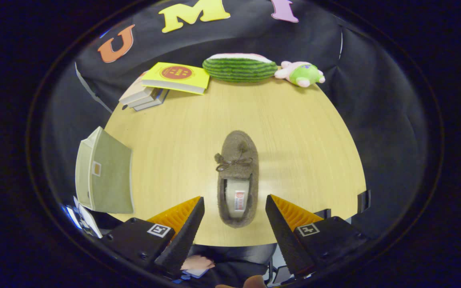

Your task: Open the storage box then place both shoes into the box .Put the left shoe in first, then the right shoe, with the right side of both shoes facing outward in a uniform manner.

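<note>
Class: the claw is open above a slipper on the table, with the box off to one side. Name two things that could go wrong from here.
1. The claw straddles the slipper's heel end; its soft collar may fold or slip when pinched there.
2. The box looks closed, so carrying the slipper over before opening it would likely break the order.

- Moccasin slipper [238,168]: fuzzy, matt cloth, with a thin cord bow.
- Table [294,132]: smooth, pale wood-grain, slight sheen.
- Storage box [108,176]: matt woven fabric.
- Watermelon toy [239,68]: plush.
- Hand-held gripper [234,224], spread wide: ribbed finger backs.
</note>
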A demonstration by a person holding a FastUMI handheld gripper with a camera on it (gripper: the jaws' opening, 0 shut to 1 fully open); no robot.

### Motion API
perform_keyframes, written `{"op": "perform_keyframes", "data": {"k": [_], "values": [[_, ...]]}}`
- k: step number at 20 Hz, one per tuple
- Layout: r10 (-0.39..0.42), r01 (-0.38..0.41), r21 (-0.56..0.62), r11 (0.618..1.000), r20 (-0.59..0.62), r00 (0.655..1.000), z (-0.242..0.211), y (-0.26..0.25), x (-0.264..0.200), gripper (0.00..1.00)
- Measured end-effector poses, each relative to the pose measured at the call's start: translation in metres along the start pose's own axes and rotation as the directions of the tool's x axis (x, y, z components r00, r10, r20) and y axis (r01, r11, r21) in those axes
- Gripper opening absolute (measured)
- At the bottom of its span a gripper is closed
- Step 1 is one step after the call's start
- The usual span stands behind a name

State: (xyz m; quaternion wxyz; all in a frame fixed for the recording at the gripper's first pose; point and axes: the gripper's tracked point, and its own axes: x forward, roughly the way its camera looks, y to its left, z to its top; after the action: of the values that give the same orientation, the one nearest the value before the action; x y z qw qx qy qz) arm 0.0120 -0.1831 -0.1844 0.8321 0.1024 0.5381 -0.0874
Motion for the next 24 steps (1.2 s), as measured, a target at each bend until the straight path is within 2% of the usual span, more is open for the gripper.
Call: {"op": "perform_keyframes", "data": {"k": [7, 12, 16, 17, 19, 20, 21, 23, 24], "values": [[0.007, -0.007, 0.001, 1.000, -0.112, 0.994, -0.008, -0.020, 0.058, 0.96], [0.034, -0.030, 0.022, 0.999, -0.169, 0.985, -0.012, -0.020, 0.083, 0.93], [0.071, -0.063, 0.044, 0.997, -0.196, 0.978, -0.015, -0.016, 0.091, 0.72], [0.056, -0.049, 0.039, 0.998, -0.197, 0.979, -0.015, -0.017, 0.090, 0.58], [0.029, -0.024, 0.031, 0.999, -0.189, 0.982, -0.013, -0.023, 0.089, 0.37], [0.020, -0.014, 0.036, 0.999, -0.187, 0.982, -0.015, -0.025, 0.088, 0.30], [0.015, -0.006, 0.047, 0.999, -0.192, 0.981, -0.018, -0.030, 0.088, 0.17], [0.023, -0.009, 0.068, 0.998, -0.195, 0.980, -0.022, -0.028, 0.085, 0.07], [0.037, -0.020, 0.088, 0.996, -0.198, 0.979, -0.025, -0.024, 0.083, 0.07]]}}
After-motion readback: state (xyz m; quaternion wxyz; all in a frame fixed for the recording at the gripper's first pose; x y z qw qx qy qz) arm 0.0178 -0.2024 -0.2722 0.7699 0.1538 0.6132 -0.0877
